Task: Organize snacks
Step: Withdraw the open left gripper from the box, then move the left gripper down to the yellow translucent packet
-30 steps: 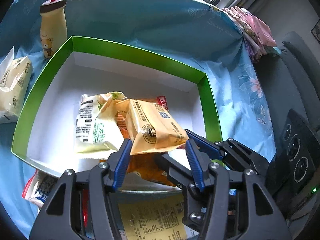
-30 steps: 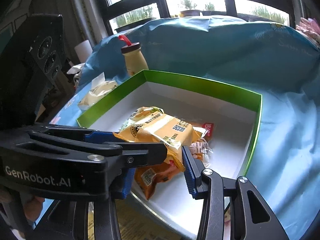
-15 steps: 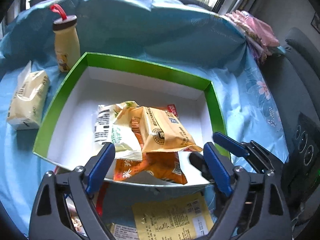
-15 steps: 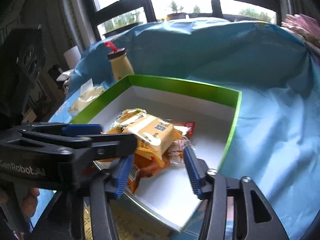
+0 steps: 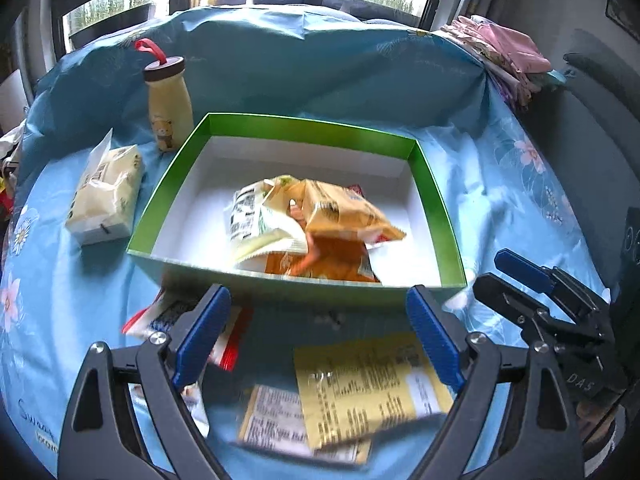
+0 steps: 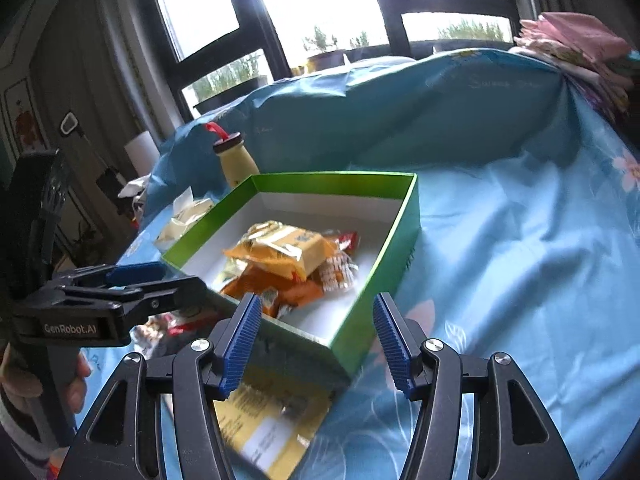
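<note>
A green box (image 5: 436,196) with a white inside stands on the blue cloth and holds several snack packets; a yellow packet (image 5: 344,210) lies on top. The box (image 6: 404,236) and yellow packet (image 6: 288,250) also show in the right wrist view. My left gripper (image 5: 316,336) is open and empty, in front of the box's near wall. Under it lie a yellow packet (image 5: 368,384) and a red-and-white packet (image 5: 176,316). My right gripper (image 6: 316,340) is open and empty at the box's near corner, above the yellow packet (image 6: 272,424).
A yellow bottle (image 5: 166,108) with a brown cap stands left of the box. A tissue pack (image 5: 106,196) lies beside it. Folded pink cloths (image 5: 504,56) sit at the back right. A dark chair (image 5: 600,120) stands to the right.
My left gripper opened, let go of the yellow packet in the box, and pulled back. My right gripper also pulled back out of the box.
</note>
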`<control>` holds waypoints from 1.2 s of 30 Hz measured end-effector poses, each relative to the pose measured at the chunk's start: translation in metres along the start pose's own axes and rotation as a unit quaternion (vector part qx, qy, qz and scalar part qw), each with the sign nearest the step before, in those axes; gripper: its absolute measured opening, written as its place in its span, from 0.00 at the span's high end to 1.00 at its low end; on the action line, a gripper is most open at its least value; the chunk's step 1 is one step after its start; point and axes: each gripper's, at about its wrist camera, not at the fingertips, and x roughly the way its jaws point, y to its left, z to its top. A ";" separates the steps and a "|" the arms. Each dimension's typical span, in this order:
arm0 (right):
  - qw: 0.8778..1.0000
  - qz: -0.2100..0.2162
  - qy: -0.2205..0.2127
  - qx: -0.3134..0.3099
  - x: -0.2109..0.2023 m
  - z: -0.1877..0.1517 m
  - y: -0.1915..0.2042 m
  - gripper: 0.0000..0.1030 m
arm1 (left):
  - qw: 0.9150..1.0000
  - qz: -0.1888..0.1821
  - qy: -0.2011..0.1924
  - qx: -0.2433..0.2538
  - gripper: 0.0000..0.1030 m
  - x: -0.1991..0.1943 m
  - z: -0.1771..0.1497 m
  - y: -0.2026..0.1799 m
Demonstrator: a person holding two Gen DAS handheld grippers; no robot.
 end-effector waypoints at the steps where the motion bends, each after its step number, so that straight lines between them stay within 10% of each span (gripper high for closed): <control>1: 1.000 -0.001 0.000 0.001 -0.002 -0.003 0.000 0.43 | 1.000 0.002 0.000 0.001 0.13 -0.002 -0.002 -0.001; 22: 0.999 0.009 0.041 0.012 -0.024 -0.044 0.022 0.43 | 0.998 0.061 -0.016 0.023 0.12 -0.039 -0.050 -0.016; 36: 0.996 0.034 0.071 0.040 -0.018 -0.059 0.024 0.42 | 0.996 -0.029 0.051 -0.061 0.12 -0.027 -0.072 0.010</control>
